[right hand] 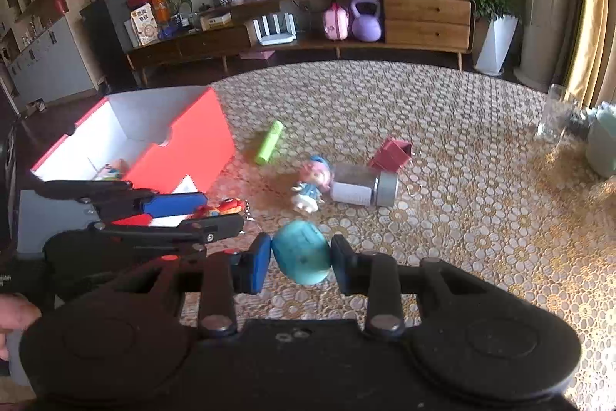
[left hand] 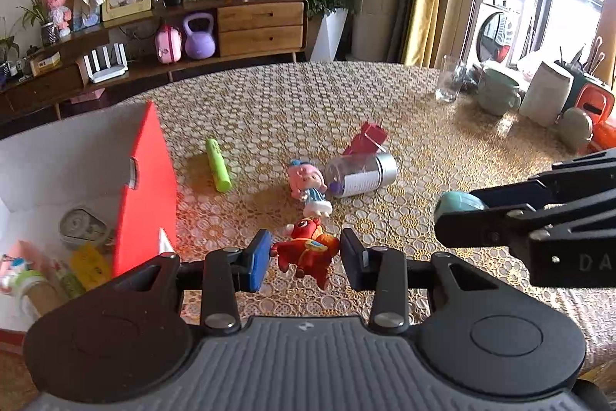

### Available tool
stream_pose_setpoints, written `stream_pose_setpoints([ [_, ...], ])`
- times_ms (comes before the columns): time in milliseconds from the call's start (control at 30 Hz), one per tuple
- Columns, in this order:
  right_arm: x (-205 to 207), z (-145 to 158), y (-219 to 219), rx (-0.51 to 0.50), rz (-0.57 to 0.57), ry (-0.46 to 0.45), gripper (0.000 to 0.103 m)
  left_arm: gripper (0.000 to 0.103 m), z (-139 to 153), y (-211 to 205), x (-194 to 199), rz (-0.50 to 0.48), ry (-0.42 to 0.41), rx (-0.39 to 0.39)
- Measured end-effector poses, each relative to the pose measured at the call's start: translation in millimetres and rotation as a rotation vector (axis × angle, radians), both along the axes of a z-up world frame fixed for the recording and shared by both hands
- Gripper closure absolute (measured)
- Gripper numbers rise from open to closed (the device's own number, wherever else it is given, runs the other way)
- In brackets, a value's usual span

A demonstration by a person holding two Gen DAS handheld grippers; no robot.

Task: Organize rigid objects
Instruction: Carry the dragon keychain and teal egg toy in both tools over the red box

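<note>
In the left wrist view the left claw [left hand: 304,260] fills the bottom centre, pads closed on a red toy [left hand: 306,253] held above the surface [left hand: 404,110]. In the right wrist view the right claw [right hand: 300,262], bottom centre, grips a teal egg [right hand: 302,257]; a hand [right hand: 13,318] is cut off at the lower left edge. Both claws angle downward. Mid-frame on the surface lie a doll [left hand: 308,185], a bottle [left hand: 362,174] on its side, a dark red box [left hand: 365,137] partly behind the bottle, and a green tube [left hand: 217,164]. At left stands an open red carton [left hand: 146,187], its contents partly hidden by its wall and hard to make out.
</note>
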State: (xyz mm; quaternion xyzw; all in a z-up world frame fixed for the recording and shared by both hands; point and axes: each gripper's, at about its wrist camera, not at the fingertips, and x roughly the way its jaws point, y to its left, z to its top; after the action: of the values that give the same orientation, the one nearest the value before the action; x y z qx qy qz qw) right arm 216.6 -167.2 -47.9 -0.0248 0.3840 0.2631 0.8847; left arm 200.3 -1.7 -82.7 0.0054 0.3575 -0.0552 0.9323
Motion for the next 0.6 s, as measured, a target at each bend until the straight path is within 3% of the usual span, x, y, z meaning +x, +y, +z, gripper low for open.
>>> stream_pose_setpoints([
  [600, -41.5, 52.8, 42.6, -0.035, 0.065, -0.080, 0.070, 0.065, 71.5, 39.3, -45.1, 0.021, -0.034, 0.006],
])
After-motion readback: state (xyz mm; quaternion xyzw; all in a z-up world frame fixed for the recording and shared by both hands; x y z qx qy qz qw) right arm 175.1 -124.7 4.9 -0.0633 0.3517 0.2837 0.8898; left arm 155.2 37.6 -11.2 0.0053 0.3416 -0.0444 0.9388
